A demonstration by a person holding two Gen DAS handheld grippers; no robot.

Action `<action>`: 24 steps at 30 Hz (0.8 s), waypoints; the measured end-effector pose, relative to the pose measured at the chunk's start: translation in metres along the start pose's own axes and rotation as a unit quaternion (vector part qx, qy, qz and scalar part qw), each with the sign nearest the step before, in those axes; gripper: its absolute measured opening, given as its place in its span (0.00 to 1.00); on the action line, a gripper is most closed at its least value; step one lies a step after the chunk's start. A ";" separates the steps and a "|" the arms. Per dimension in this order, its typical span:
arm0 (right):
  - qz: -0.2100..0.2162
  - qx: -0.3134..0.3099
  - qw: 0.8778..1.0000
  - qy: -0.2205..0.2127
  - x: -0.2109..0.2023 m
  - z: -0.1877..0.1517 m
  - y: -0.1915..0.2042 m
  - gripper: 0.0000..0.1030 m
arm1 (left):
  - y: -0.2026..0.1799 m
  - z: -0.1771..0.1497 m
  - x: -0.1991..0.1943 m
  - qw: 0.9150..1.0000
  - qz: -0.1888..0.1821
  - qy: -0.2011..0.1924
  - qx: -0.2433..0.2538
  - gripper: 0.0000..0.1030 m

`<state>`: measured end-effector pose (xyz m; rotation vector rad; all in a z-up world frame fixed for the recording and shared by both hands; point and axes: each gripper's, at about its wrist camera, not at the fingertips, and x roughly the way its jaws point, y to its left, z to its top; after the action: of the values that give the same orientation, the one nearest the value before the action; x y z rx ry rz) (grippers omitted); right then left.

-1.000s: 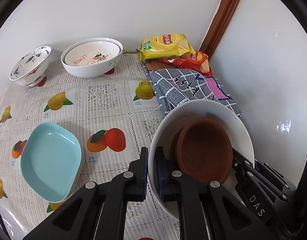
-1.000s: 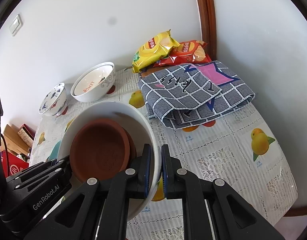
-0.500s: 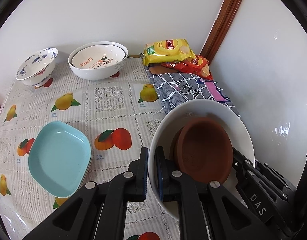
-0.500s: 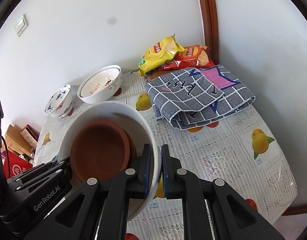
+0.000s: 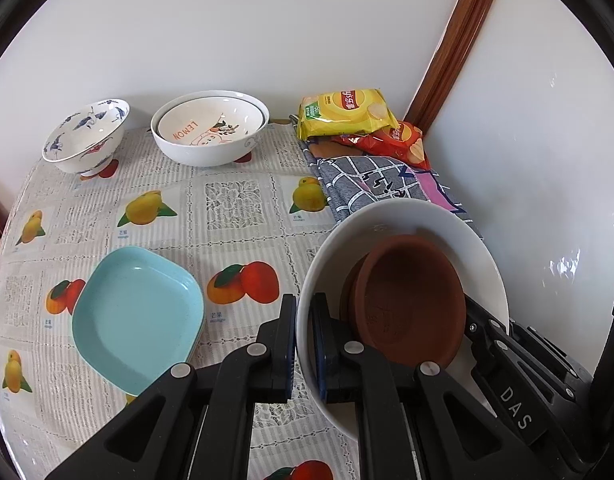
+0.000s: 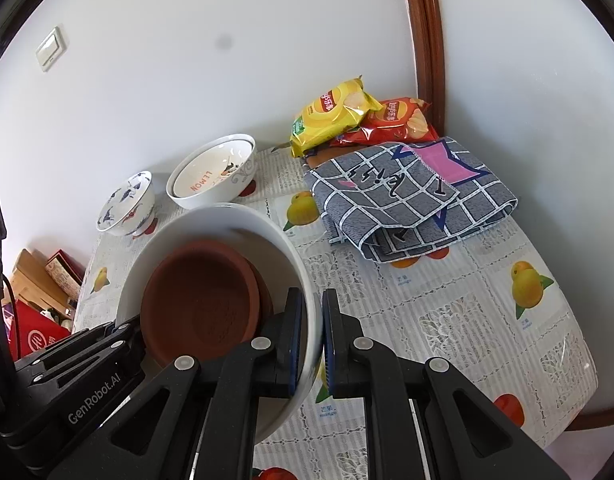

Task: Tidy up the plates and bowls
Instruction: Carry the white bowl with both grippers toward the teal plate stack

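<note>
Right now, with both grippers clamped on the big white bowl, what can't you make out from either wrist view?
- Underside of the big white bowl, and any gap above the fruit-print tablecloth: both views, hidden by the bowl itself.
- How many brown clay saucers are stacked: lower ones covered.
- Thing beneath the yellow chip bag: only a brown edge shows.

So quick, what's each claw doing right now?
Left claw: closed on the big white bowl's rim.
Right claw: closed on the opposite rim of that bowl.
</note>
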<state>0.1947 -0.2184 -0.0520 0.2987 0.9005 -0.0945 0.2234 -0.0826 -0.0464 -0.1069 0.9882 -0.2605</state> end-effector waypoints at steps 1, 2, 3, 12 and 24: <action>0.000 0.000 1.000 0.000 0.000 0.000 0.001 0.10 | 0.001 0.000 -0.001 1.000 0.000 0.000 -0.001 0.08; 0.001 -0.001 1.000 0.000 0.000 0.000 0.003 0.10 | 0.003 0.000 -0.001 1.000 0.001 0.000 -0.001 0.08; 0.001 -0.001 1.000 0.000 0.000 0.000 0.004 0.10 | 0.004 0.000 -0.002 1.000 0.001 -0.001 -0.002 0.08; 0.007 -0.007 1.000 0.000 0.001 -0.001 0.021 0.10 | 0.019 0.002 -0.008 1.000 0.005 -0.004 -0.013 0.08; 0.015 -0.019 1.000 -0.001 0.004 0.001 0.042 0.10 | 0.040 0.004 -0.015 1.000 0.011 -0.010 -0.026 0.08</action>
<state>0.2065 -0.1781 -0.0459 0.2765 0.8950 -0.0498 0.2262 -0.0401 -0.0402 -0.1468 0.9751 -0.2135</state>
